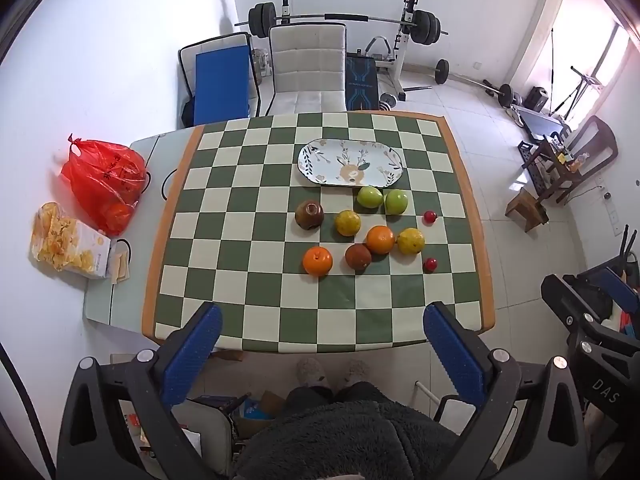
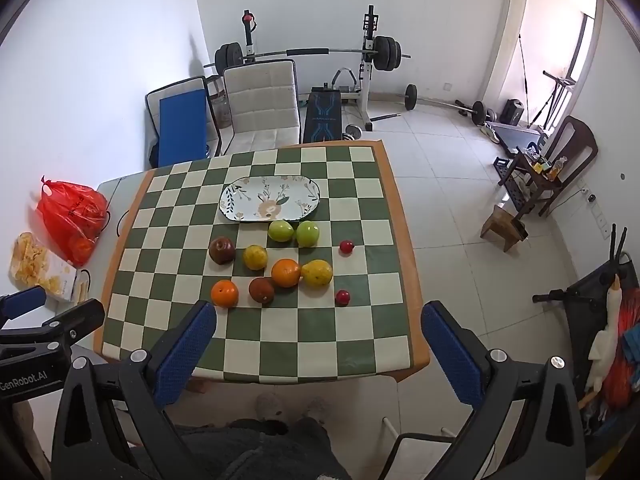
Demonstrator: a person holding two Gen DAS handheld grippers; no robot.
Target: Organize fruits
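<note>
Fruits (image 1: 380, 239), round and glossy, dot checkered cloth (image 1: 248, 216); both ribbed claws (image 1: 322, 344) (image 2: 318, 342) gape wide.

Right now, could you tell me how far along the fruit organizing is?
Nothing looks done: the plate is bare. Nothing is in hand: the left gripper and right gripper are open above the table's near edge. All ten fruits, like the green apples, remain on the tablecloth.

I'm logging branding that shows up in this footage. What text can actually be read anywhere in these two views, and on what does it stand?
"DAS": on the black body of the right gripper, seen at the edge of the left wrist view.
"GenRobot.AI": on the black body of the left gripper, seen at the edge of the right wrist view.
Dark print on the red plastic bag: too blurred to read.
Print on the snack box: too small to read.
</note>
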